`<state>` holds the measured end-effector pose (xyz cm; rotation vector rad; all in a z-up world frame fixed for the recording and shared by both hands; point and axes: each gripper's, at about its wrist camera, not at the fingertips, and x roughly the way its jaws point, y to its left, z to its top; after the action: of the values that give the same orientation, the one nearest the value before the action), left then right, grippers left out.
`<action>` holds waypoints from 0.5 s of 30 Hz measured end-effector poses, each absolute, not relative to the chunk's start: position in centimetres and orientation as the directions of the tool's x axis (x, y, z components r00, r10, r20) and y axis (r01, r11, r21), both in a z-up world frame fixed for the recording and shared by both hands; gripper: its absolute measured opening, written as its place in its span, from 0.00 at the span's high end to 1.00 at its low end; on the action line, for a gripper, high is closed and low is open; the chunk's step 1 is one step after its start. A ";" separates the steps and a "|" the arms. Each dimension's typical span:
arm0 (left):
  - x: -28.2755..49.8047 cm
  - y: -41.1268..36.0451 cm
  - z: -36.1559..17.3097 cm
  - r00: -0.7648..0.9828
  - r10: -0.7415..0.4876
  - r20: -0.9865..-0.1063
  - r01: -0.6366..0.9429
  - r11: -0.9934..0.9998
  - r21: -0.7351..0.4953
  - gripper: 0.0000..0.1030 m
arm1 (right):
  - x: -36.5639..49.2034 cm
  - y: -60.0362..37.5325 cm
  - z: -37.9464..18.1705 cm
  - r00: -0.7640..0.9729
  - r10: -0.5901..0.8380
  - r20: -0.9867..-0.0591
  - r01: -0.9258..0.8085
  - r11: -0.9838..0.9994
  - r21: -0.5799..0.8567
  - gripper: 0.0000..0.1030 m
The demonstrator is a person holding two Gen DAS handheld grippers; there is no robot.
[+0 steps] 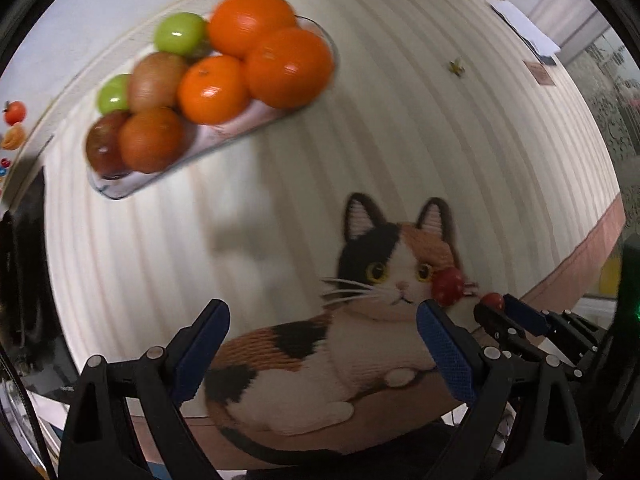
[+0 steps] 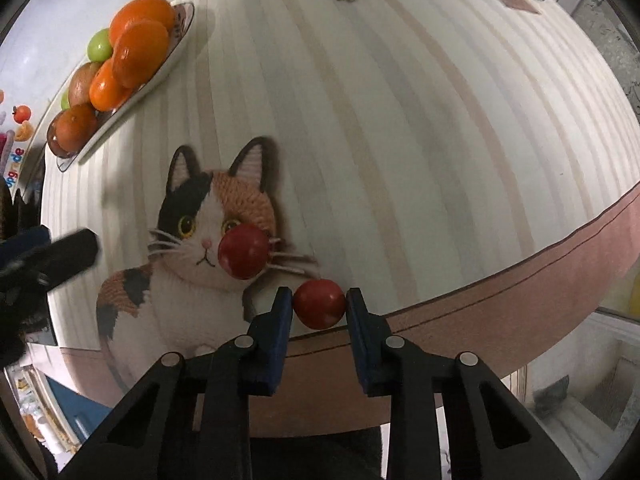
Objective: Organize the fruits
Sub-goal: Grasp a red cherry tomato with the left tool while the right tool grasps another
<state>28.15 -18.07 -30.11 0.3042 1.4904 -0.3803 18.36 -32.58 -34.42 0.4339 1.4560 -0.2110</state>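
Beside held tomato (image 2: pixel 319 303): 2nd tomato (image 2: pixel 243 251) on cat mat (image 2: pixel 400 120); fruit tray (image 2: pixel 180 28) far-left.

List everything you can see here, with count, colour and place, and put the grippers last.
Oranges: four, orange, piled on the tray.
Green fruits: two, on the tray's far side.
Brown fruit: one, mid-tray.
Dark red fruit: one, at the tray's end.
Glass tray: one, clear, far left.
Small red fruits: two, one on the cat's face, one gripped.
Cat mat: one, striped cream.
Left gripper: open, empty.
Right gripper: shut on the second red fruit.
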 end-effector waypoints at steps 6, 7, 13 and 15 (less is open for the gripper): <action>27.5 -21.8 -31.4 0.021 -0.100 -0.995 0.502 0.861 -0.075 0.07 | 16.7 -34.9 -33.2 0.173 0.108 -0.979 0.446 0.877 0.175 0.71; 27.3 -22.4 -31.7 0.016 -0.105 -0.994 0.516 0.853 -0.081 0.09 | 16.3 -35.6 -33.1 0.179 0.102 -0.978 0.463 0.869 0.176 0.71; 26.0 -25.6 -33.7 -0.035 -0.107 -0.994 0.572 0.813 -0.108 0.34 | 15.4 -39.2 -32.8 0.178 0.080 -0.981 0.521 0.838 0.163 0.71; 25.8 -26.1 -34.1 -0.045 -0.110 -0.993 0.578 0.808 -0.116 0.38 | 15.1 -40.1 -32.9 0.176 0.075 -0.982 0.535 0.830 0.160 0.71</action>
<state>25.77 -26.12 -34.08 0.3904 1.5235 -0.5798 15.10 -40.07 -32.92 0.5408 1.3719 -0.3488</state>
